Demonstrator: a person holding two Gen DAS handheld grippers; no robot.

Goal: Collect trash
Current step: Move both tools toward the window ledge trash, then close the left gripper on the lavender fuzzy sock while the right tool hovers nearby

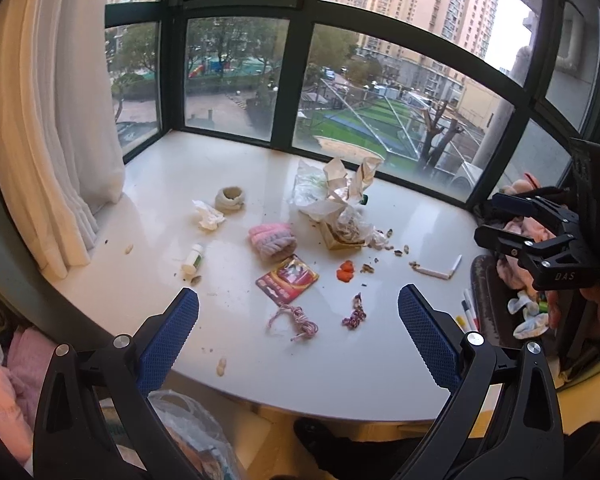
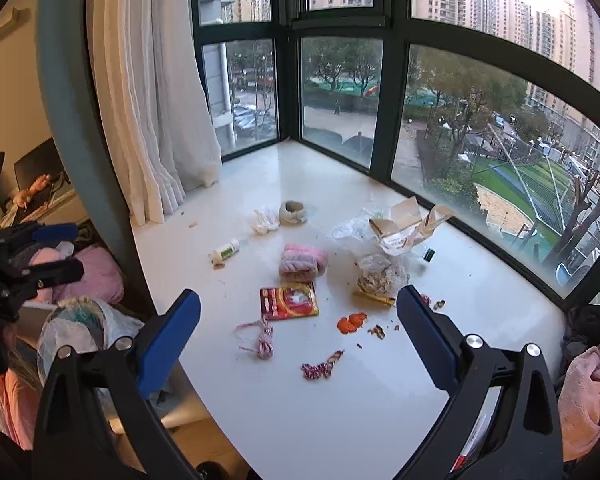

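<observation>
- Both the left tongs point(image 1: 298, 312) and the right tongs point(image 2: 298, 312) are seen released, with nothing held, at the frame bottom above the curved near edge of the white surface point(image 2: 339, 420).
- Bare room is left along that edge.
- Mid-frame, trash is scattered: string point(image 1: 294, 322), red packet point(image 1: 287, 283), orange peel point(image 1: 345, 271).
- Farther back, a torn bag pile point(image 1: 339, 204) is set near the windows point(image 1: 236, 76); a curtain point(image 1: 56, 120) is hung at upper left.

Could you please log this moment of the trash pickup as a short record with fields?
surface: white sill by the window
left gripper: open, holding nothing, above the near edge
right gripper: open, holding nothing
red wrapper: flat, near centre
pink cloth: just behind the wrapper
orange peel: right of the wrapper
string: loose, nearest the edge
bottle: lying on its side, left
paper and plastic pile: back right
trash picked up: none yet
</observation>
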